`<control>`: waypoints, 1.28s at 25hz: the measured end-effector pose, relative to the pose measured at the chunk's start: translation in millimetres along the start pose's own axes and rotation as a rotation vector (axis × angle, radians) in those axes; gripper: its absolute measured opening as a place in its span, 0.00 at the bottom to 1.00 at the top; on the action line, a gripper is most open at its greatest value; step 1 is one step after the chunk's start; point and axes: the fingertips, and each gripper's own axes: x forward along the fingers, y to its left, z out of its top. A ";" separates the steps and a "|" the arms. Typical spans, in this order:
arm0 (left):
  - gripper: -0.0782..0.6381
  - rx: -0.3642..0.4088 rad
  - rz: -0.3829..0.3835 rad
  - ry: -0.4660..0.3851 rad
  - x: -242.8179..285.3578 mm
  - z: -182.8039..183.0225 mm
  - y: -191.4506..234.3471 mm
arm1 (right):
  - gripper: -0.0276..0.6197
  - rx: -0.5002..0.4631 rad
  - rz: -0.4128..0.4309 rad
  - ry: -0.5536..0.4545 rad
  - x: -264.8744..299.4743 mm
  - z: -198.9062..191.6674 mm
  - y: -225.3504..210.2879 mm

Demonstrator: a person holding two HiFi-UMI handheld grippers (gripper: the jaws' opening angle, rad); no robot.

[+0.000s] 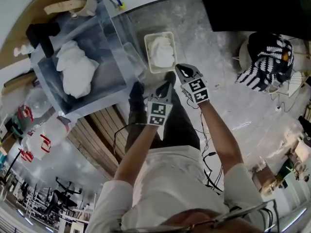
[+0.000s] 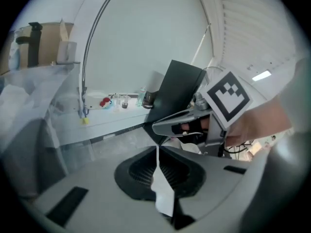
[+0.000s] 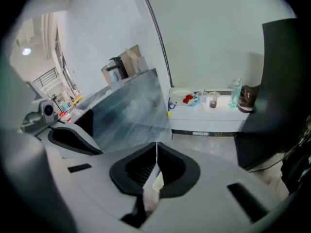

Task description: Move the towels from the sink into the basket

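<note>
The sink (image 1: 115, 45) is clear, glossy plastic, and the towel (image 1: 75, 72) inside it is soft white cloth. Beside the sink, the basket (image 1: 146, 52) is matt white plastic and the floor (image 1: 223, 81) is rough, mottled grey concrete.

A black-and-white striped cloth (image 1: 266, 62) sits bunched at the right, clear plastic jugs (image 1: 41, 140) with red handles cluster at the left near wooden slats (image 1: 104, 127), and a far white ledge (image 3: 209, 111) holds what may be small cups and a bottle (image 3: 235, 93).
</note>
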 end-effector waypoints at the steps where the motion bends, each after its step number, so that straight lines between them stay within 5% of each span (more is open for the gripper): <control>1: 0.13 -0.004 -0.004 -0.005 -10.0 10.8 -2.5 | 0.05 0.005 -0.005 -0.011 -11.0 11.1 4.1; 13: 0.13 -0.001 -0.040 -0.080 -140.5 117.2 5.3 | 0.05 -0.037 0.006 -0.130 -104.5 132.5 84.7; 24: 0.13 0.032 0.041 -0.224 -262.4 192.2 49.1 | 0.05 -0.126 0.043 -0.251 -166.8 234.8 156.2; 32: 0.13 0.083 0.161 -0.375 -355.6 247.7 75.3 | 0.05 -0.288 0.061 -0.359 -214.1 299.0 195.1</control>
